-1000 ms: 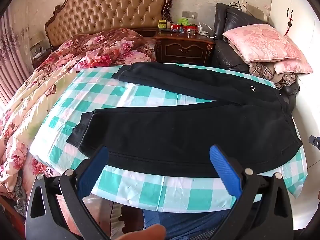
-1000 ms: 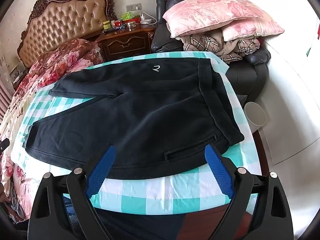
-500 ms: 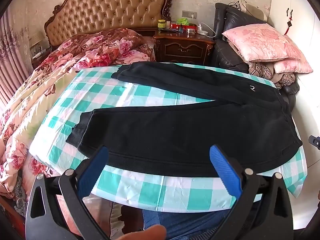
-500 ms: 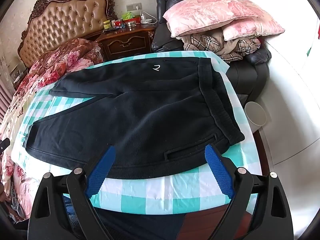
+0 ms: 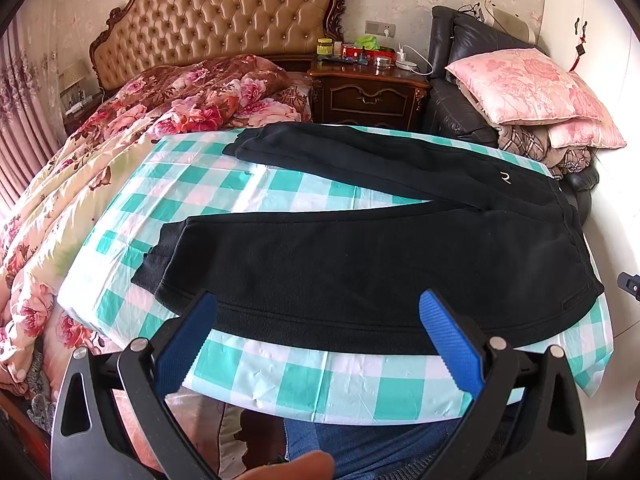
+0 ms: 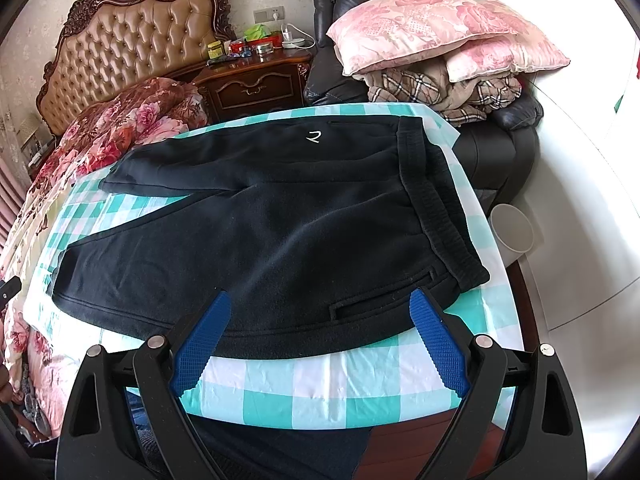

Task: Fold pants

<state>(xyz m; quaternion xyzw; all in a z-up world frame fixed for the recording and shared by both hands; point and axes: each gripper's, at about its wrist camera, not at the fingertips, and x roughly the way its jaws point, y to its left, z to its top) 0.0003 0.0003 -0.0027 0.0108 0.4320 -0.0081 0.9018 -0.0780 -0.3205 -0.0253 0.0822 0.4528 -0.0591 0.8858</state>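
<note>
A: Where are the black fleece pants lying right now?

B: They are lying flat on the teal-and-white checked worktop, cuffs at the left, waistband at the right. The two legs are splaying apart at the left, with bare checked cloth showing between them.

A: And the left gripper?

B: It is hovering just off the near edge, over the near leg, its blue ribbed fingers standing wide apart and holding nothing.

A: What should the first move be?

B: I would judge nothing is folded yet. The near leg's outer seam is lying close to the worktop's near edge, so pinching it there, one gripper toward the cuff and one toward the hip, and carrying it over onto the far leg should be giving a clean half-fold.

A: And the right gripper?

B: Its textured blue fingers are also spread apart and empty, hovering near the hip pocket slit.

A: Any room problems?

B: The pants are filling most of the worktop. At the left a floral quilted bed is lying alongside; at the far right a black leather armchair piled with pink pillows is crowding that corner.
</note>
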